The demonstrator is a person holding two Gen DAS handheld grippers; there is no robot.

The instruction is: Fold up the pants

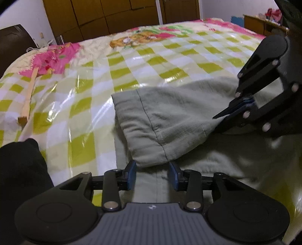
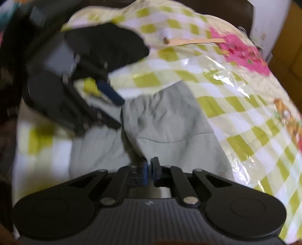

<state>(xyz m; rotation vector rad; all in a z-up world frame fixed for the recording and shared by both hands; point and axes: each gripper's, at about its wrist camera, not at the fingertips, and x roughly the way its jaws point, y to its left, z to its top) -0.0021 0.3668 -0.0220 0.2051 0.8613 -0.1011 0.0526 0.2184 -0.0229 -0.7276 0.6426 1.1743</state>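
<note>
Checkered bedspread (image 1: 132,62) lies under pale green pants (image 1: 169,116). Right gripper (image 2: 150,165) pinches their edge; left gripper (image 1: 152,169) straddles a corner, unclamped. Lifting now could drop that corner.

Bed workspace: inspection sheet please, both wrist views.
Surface: bed with a green-and-white checked cover under glossy clear plastic.
Job's things: pale green pants, partly folded, one layer doubled over.
Clutter: wooden brush near the pink print; black cloth at the bed's edge.
Grippers: left claw open, pads either side of the fold corner, not pressing; right claw shut on the pants' edge.
Cables: thin white cord beside the bed, blurred.
Surroundings: brown wardrobe, wooden desk.
</note>
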